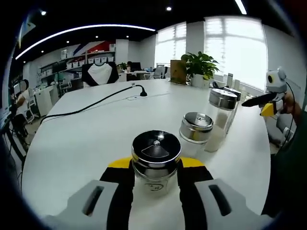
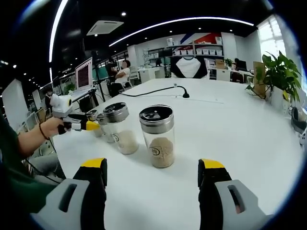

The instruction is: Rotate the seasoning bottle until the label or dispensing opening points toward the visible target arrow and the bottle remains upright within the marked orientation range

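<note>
Left hand-held gripper (image 1: 156,184), low centre of the left gripper view, has its black-and-yellow jaws closed around a clear glass seasoning bottle with a shiny steel lid (image 1: 156,160). The bottle stands upright on the white bench (image 1: 86,139). Best bet here: twist slowly about the bottle's own axis and keep the base flat, since smooth glass may slip. No target arrow is visible. Right hand-held gripper (image 2: 152,179) gapes wide, holding nothing, well short of another glass shaker of tan granules (image 2: 158,136). More steel-capped jars (image 2: 120,127) stand left of it.
</note>
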